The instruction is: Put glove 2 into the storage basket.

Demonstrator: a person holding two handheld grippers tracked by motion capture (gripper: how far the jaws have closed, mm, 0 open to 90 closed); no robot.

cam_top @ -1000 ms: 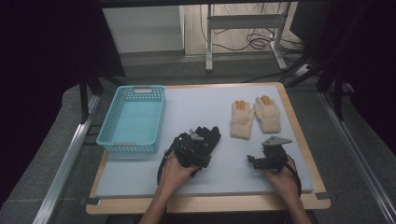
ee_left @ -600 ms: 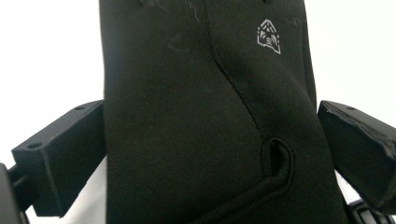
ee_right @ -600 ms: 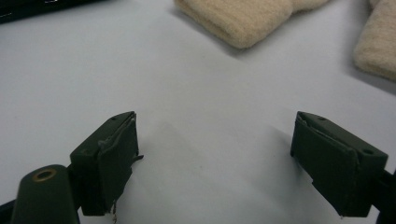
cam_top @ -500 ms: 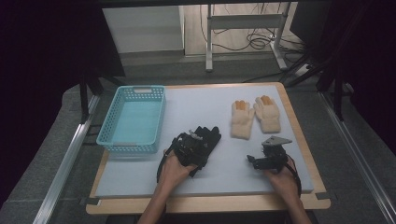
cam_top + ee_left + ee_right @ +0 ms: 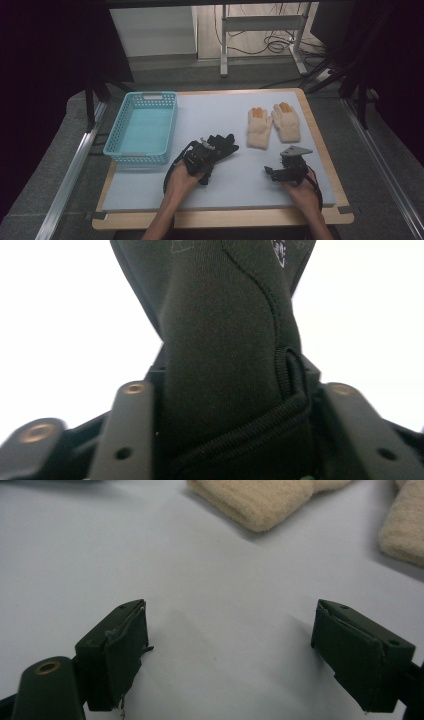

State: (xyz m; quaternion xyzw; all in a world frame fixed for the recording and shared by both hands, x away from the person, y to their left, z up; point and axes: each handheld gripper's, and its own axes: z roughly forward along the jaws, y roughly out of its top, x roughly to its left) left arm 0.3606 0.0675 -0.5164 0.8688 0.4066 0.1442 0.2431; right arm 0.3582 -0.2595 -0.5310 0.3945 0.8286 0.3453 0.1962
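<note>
A light blue plastic basket (image 5: 142, 127) stands at the left side of the bench (image 5: 220, 112), which is covered by a pale sheet with a wooden edge showing around it. Two cream knitted gloves (image 5: 273, 125) with orange fingertips lie flat side by side near the far right corner, cuffs toward the near edge. Beyond the bench, cables (image 5: 272, 45) lie on the floor beside a white metal frame (image 5: 260, 25).

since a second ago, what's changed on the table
The left gripper has just been closing its jaws and now clamps the black glove, which sits squeezed between them. Its hand barely shifted. The right gripper rests open on the mat, and the cream gloves and blue basket lie as before.
</note>
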